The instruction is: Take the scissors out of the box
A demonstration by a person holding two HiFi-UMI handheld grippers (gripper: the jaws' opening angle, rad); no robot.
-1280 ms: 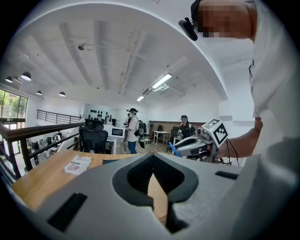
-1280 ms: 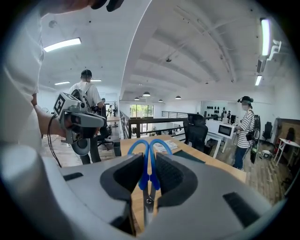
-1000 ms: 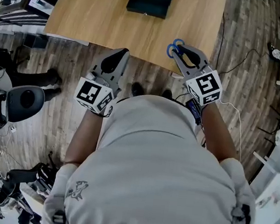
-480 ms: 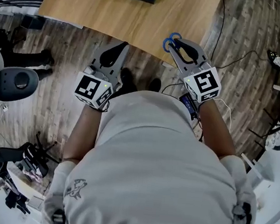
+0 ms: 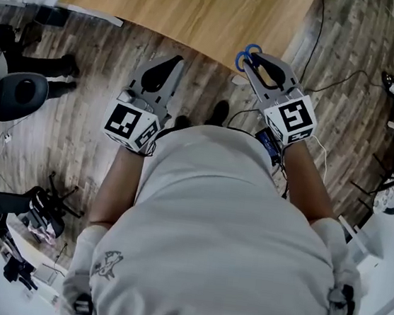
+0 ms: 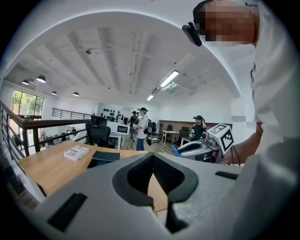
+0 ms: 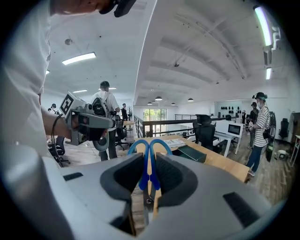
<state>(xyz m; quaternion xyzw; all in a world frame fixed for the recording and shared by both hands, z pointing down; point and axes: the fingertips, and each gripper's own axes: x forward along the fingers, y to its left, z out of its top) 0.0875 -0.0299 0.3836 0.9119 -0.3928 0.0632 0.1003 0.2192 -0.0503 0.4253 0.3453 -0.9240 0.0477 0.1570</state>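
**Right gripper**. Its fingers are closed on the scissors, clamping the blue handle shanks close to the pivot. The two handle loops project past the fingertips, and the blades run back between the fingers toward the gripper body. Held this way, the sharp end is probably shielded and the pair cannot swing open. In the head view the scissors appear as blue loops at the tip of the right gripper, about level with the near edge of the worktop.

**Box**. Dark and flat, it lies on the worktop well beyond the fingertips. The scissors are clear of it, so the removal itself appears to be done.

**Left gripper**. Its fingers are closed with the tips together and nothing between them. It hangs over the floor, short of the worktop and well to the left of the right fingers. It reads as idle, since one grasp should be enough for so light a tool.

**Writing.** Each gripper carries a marker cube printed with black-and-white square codes and no letters. A booklet lies just beside the box, to its left as seen past the left fingers, and its print is too small to read. No brand shows on the scissors or the box.
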